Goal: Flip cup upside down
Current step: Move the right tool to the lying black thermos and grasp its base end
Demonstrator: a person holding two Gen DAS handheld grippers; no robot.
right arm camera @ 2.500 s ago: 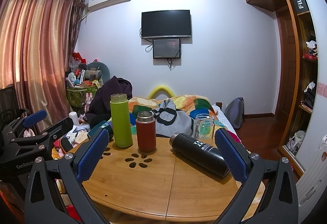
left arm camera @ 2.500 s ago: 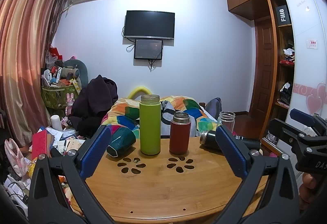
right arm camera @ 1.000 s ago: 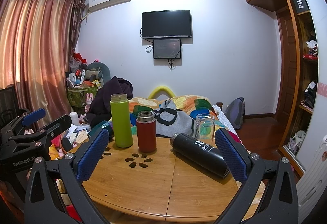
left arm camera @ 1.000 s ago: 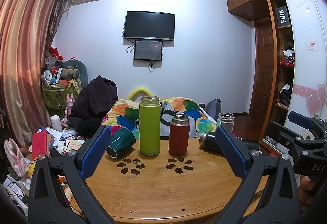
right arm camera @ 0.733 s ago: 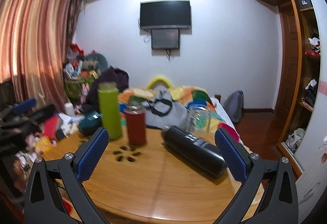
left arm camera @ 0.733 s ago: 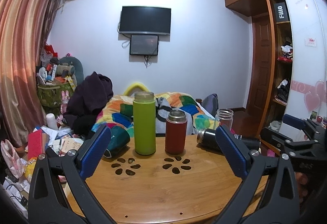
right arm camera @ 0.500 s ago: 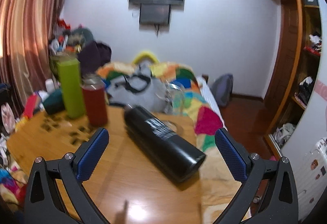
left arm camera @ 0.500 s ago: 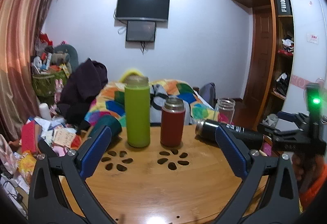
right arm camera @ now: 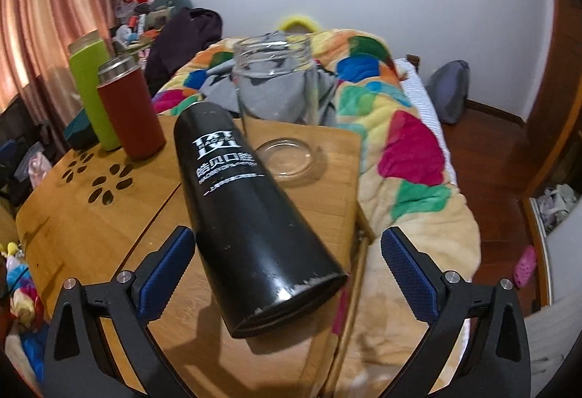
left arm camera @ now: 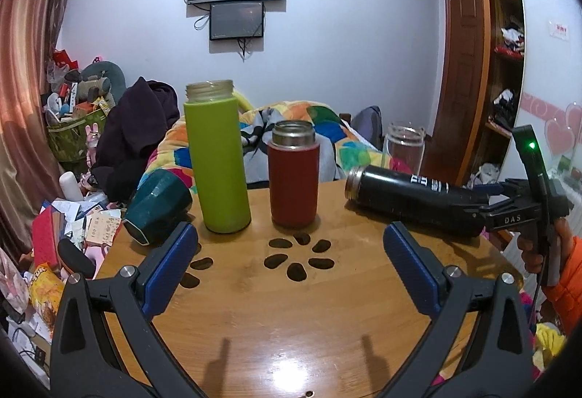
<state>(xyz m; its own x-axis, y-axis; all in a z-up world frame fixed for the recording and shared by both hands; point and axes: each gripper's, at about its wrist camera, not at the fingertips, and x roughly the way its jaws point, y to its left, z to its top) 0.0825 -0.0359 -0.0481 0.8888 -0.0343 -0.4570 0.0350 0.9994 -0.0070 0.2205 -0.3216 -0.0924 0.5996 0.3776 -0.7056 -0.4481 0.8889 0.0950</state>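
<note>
A black flask [right arm camera: 247, 212] lies on its side on the round wooden table [right arm camera: 91, 227], base towards me; it also shows in the left wrist view [left arm camera: 411, 201]. My right gripper [right arm camera: 287, 270] is open, its blue pads on either side of the flask's base, not touching. In the left wrist view the right gripper [left arm camera: 509, 201] is at the flask's base. My left gripper [left arm camera: 291, 256] is open and empty above the table's front. A green bottle [left arm camera: 218, 161], a red flask [left arm camera: 294, 176] and a clear glass jar [right arm camera: 276, 89] stand upright. A dark teal cup [left arm camera: 156, 205] lies tipped at the left.
A bed with a colourful quilt [right arm camera: 400, 143] lies just behind the table. Clutter and a basket [left arm camera: 72, 129] fill the floor at the left. A wardrobe [left arm camera: 502, 52] stands at the right. The table's right edge [right arm camera: 360, 216] is beside the flask.
My right gripper has moved forward and down to the lying black flask, whose base now sits between the open pads. My left gripper has come a little closer to the table.
</note>
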